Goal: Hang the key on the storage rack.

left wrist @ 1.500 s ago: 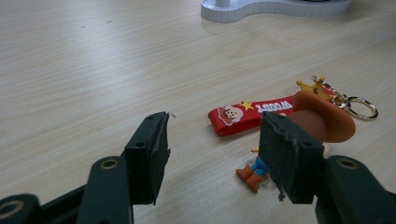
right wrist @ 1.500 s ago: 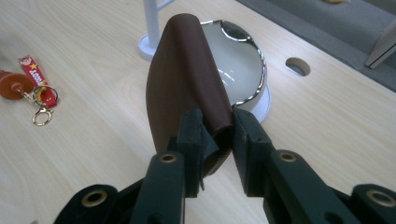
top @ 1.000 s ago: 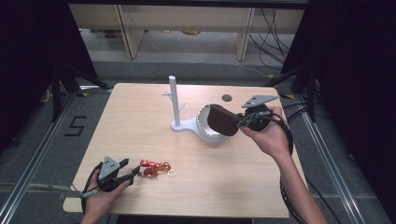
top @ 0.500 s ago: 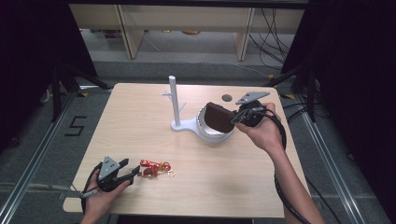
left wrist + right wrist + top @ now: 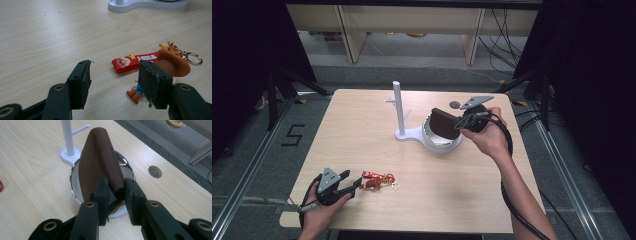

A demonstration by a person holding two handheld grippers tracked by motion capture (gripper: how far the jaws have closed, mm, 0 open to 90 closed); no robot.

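- Right gripper view: the right tongs (image 5: pixel 116 192) are clamped on one end of a brown leather pouch (image 5: pixel 100 162), whose long axis runs straight away from the jaws, over the round dish (image 5: pixel 75 173) of a white stand (image 5: pixel 68 138).
- Left tongs (image 5: pixel 113 82) stand wide apart, gripping nothing (a red keychain (image 5: pixel 136 61) lies just ahead).
- Pale wooden desk (image 5: pixel 362 135); grey floor beyond.
- Both hands hold the tongs low over the desk, well apart.
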